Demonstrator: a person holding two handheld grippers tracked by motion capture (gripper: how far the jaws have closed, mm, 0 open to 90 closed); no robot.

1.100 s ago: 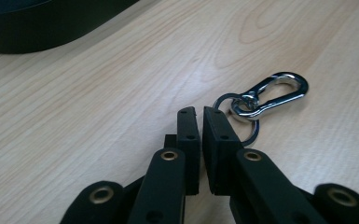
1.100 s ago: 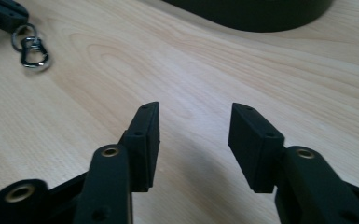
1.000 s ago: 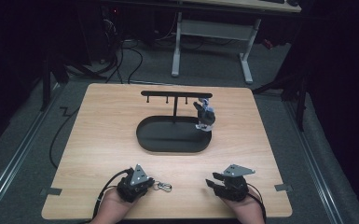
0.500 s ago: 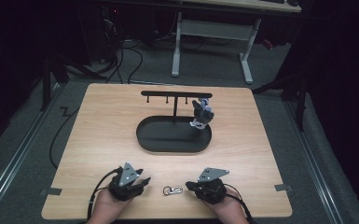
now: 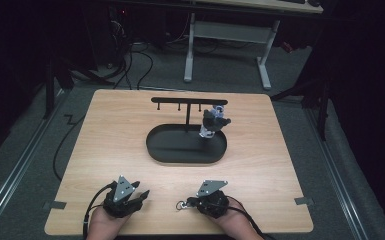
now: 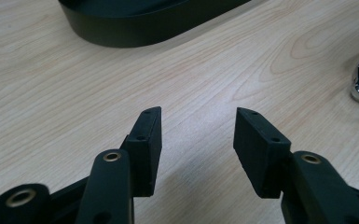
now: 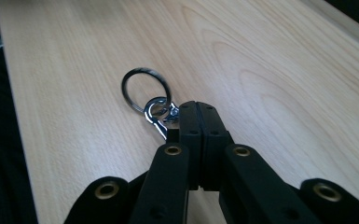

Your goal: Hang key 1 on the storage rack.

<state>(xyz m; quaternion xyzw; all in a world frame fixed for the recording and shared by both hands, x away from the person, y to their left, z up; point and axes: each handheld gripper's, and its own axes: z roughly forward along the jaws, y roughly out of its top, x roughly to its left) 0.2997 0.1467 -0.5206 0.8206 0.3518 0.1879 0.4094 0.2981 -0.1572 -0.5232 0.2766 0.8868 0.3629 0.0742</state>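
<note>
Left gripper: the left gripper [image 5: 141, 196] sits at the near edge of the desk [image 5: 105, 130], toward the near left corner, held in a hand [image 5: 105, 227] that comes in from below. Its jaws stand apart with nothing between them; in the left gripper view [image 6: 196, 140] only bare wood shows in the gap.

Right gripper: the right gripper [image 5: 190, 202] is at the near edge too, right of the middle and well apart from the left one, its jaws pointing toward the left gripper. In the right gripper view [image 7: 199, 114] the jaws are pressed together, pinching the end of a silver clasp [image 7: 158, 114].

Key ring: a dark metal key ring [image 7: 147, 88] hangs from the clasp and lies on the wood just past the jaw tips. In the high view it is a small ring [image 5: 180, 205] between the two grippers, touching the right one's tips.

Tray: a black oval tray [image 5: 175, 152] lies near the middle of the desk, its rim [image 6: 135, 32] showing at the top of the left gripper view.

Rack: a black T-shaped rack [image 5: 189, 101] rises from the tray, with small pegs under its crossbar.

Hanging item: a dark and pale keychain figure [image 5: 212, 122] hangs under the right end of the crossbar, over the tray's right part; its details are too small to tell.
</note>
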